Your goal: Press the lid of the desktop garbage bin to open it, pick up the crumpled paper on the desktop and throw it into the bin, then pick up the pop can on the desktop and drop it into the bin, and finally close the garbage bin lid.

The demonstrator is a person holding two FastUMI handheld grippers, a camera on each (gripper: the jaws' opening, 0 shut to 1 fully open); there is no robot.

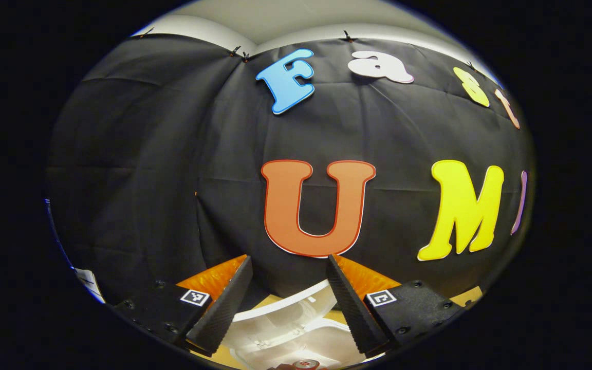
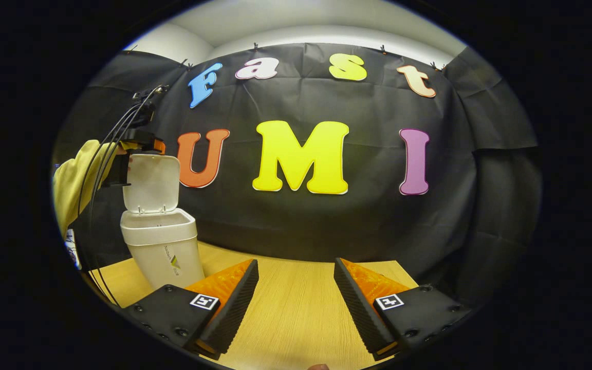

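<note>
The white desktop bin (image 2: 165,246) stands on the wooden table (image 2: 296,308) at the left of the right gripper view, its lid (image 2: 151,182) flipped up and open. A hand in a yellow sleeve (image 2: 72,180) holds my left gripper (image 2: 139,146) by the top of the raised lid. In the left gripper view my left gripper (image 1: 288,262) is open with nothing between its fingers, and the white bin (image 1: 296,318) lies right below it. The red top of the pop can (image 1: 305,364) peeks in at the bottom edge, by the bin's opening. My right gripper (image 2: 296,263) hangs open over bare table.
The black cloth wall (image 2: 327,226) closes off the table just behind the bin. Cables (image 2: 106,154) trail from the left gripper down past the bin's left side. Bare wood stretches to the right of the bin, in front of my right gripper.
</note>
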